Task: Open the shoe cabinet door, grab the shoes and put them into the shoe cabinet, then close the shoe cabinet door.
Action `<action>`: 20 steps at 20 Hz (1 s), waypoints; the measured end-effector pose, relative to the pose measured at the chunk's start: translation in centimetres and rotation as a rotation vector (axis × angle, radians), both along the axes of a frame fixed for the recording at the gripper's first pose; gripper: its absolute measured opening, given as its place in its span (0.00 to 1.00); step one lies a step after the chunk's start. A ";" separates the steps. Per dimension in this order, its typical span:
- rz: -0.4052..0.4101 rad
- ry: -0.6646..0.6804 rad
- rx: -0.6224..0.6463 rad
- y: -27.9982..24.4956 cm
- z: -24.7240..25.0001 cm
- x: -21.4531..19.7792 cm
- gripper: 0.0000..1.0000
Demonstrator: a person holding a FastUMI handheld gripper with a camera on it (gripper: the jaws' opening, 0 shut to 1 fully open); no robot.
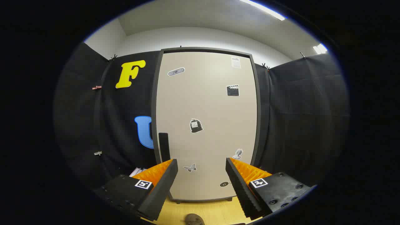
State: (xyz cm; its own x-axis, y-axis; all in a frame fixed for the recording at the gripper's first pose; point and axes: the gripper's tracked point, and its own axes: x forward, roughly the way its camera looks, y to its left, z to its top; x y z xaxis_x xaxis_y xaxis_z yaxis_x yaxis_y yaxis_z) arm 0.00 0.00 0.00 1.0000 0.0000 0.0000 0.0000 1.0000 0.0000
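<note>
A tall beige shoe cabinet door (206, 125) with a dark frame stands shut straight ahead, dotted with small stickers. A dark vertical handle (164, 146) sits on its left edge, just above my left finger. My gripper (201, 175) is open, its two fingers spread wide with nothing between them, pointing at the lower part of the door from a short distance. Below the fingers, on the wooden floor (215, 212), the toe of a brownish shoe (194, 219) peeks in.
Black cloth walls close in the booth left (125, 131) and right (300, 118) of the cabinet. Something white and pink (139, 171) lies low by the left wall, behind my left finger. The cabinet stands on short feet above the floor.
</note>
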 end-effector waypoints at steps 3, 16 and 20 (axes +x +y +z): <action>-0.001 0.003 0.000 -0.1 0.0 0.1 0.98; 0.018 0.008 0.005 1.4 -0.7 1.1 0.98; 0.043 0.020 0.018 3.3 -1.3 2.9 0.98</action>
